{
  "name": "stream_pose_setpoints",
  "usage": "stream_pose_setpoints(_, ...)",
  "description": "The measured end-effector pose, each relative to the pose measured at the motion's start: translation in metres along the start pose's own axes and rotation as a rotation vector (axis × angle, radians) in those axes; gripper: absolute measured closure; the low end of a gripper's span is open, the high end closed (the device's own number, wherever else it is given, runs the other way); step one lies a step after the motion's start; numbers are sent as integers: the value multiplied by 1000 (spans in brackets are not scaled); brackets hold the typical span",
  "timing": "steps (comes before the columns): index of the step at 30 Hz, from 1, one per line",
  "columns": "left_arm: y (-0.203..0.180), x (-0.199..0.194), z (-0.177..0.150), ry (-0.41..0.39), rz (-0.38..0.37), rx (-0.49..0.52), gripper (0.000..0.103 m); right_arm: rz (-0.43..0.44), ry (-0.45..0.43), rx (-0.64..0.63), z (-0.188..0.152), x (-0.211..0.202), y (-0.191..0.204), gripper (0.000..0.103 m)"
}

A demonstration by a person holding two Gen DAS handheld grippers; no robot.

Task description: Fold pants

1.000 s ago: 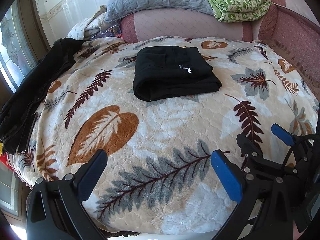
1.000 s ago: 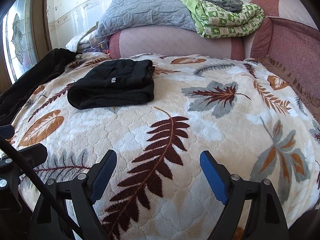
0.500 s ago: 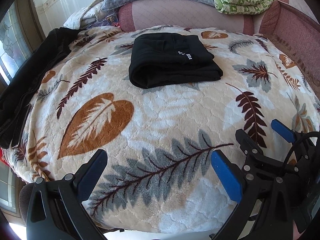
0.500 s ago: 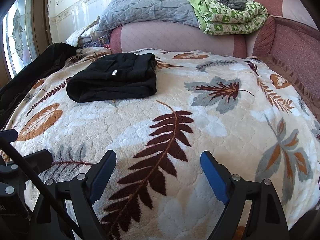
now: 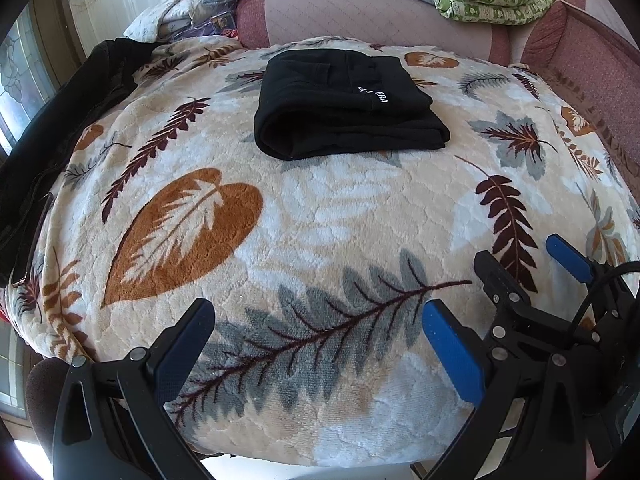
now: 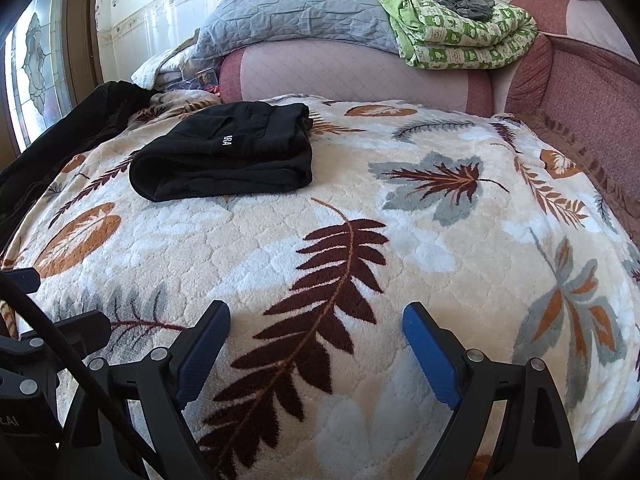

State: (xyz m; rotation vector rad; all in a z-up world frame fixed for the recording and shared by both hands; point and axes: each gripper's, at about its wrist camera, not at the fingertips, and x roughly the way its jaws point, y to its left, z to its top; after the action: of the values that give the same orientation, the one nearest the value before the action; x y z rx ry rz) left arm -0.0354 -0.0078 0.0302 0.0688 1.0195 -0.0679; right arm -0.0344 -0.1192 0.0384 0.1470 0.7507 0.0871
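Black pants point(image 5: 344, 108) lie folded into a thick rectangle with white lettering on top, at the far middle of a leaf-patterned blanket point(image 5: 320, 216). In the right wrist view the pants point(image 6: 228, 152) lie far left. My left gripper point(image 5: 316, 332) is open and empty above the blanket's near edge, well short of the pants. My right gripper point(image 6: 316, 336) is open and empty, also near the front edge. The right gripper also shows at the right of the left wrist view point(image 5: 528, 264), beside the left one.
A dark garment point(image 5: 60, 120) lies along the blanket's left side. A pink padded sofa back point(image 6: 360, 76) carries a grey quilt point(image 6: 296, 12) and a green folded blanket point(image 6: 460, 32). A pink armrest point(image 6: 588, 104) runs along the right. A window point(image 6: 36, 68) is at the left.
Both grippers have stayed open and shifted slightly toward the pants, with the left view tilting down. The pants have not moved.
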Motion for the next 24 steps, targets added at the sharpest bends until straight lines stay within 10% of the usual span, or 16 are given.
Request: stream_pose_setpoints(24, 3, 5, -4, 42, -54, -26, 0, -92, -48, 15, 4, -6, -11, 11)
